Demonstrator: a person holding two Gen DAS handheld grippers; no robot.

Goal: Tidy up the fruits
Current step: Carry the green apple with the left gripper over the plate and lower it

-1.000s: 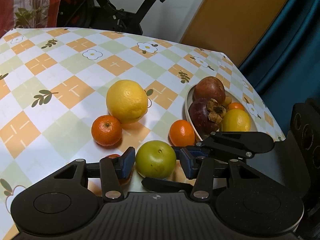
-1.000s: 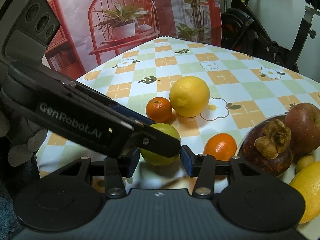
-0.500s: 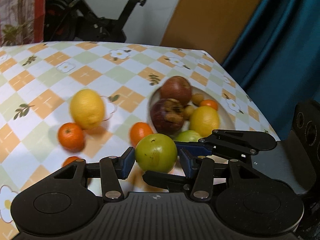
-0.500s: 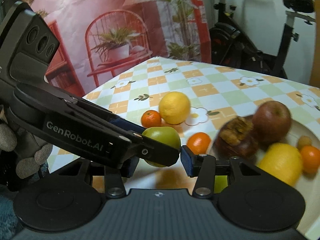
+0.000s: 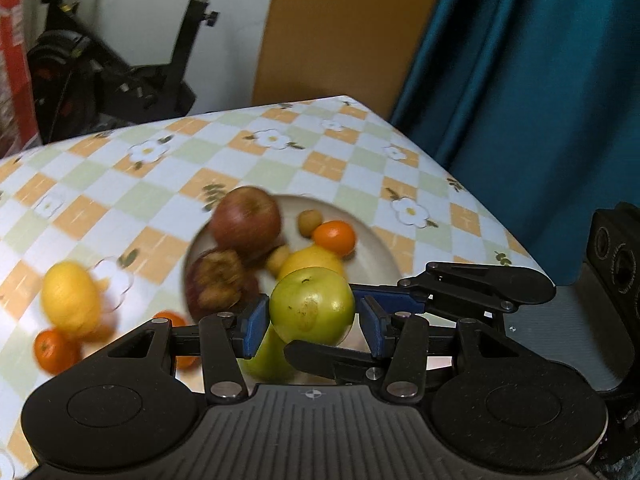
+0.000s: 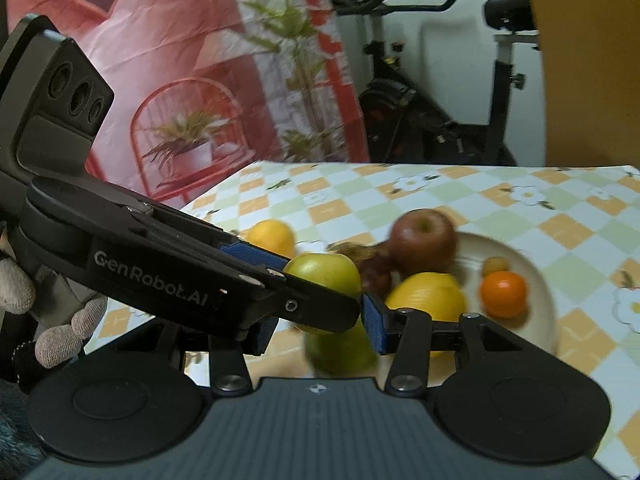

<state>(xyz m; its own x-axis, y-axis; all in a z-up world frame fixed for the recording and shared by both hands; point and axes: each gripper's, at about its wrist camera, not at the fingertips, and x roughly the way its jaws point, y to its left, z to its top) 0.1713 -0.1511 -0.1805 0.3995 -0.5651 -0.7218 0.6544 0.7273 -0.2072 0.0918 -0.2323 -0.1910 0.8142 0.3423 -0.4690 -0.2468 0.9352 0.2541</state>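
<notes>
Green fruit (image 5: 312, 306): one, held clear of the table (image 5: 352, 168), above the near rim of the plate (image 5: 382, 256). Both grippers are on it at once. Left gripper (image 5: 312, 320): blue pads flank the fruit left and right; the left pad touches its skin, the right pad (image 5: 370, 322) shows a thin gap in this view, so full pinch not confirmed from here. Right gripper (image 6: 320, 320): its fingers cross the left's, one under the fruit and one beside it; the left finger is hidden behind the other tool, contact cannot be told. Fruit does not fall, so it is carried between the two tools together.

Plate contents, counted (left wrist view, blurred):
- red apple (image 5: 246, 220): 1
- dark mangosteen (image 5: 220, 280): 1, touching the apple
- yellow citrus (image 5: 310, 262): 1, partly behind the green fruit
- mandarin (image 5: 334, 236): 1
- small tan fruits (image 5: 309, 220): 2, one beside the mandarin, one between apple and citrus
- second green fruit (image 6: 340, 348): 1, low at the near rim

On the cloth, left of the plate:
- lemon (image 5: 72, 300): 1
- mandarins: 2 seen, one (image 5: 56, 350) touching the lemon, one partly hidden behind the left finger.

A gloved hand (image 6: 48, 320) grips the left tool.
</notes>
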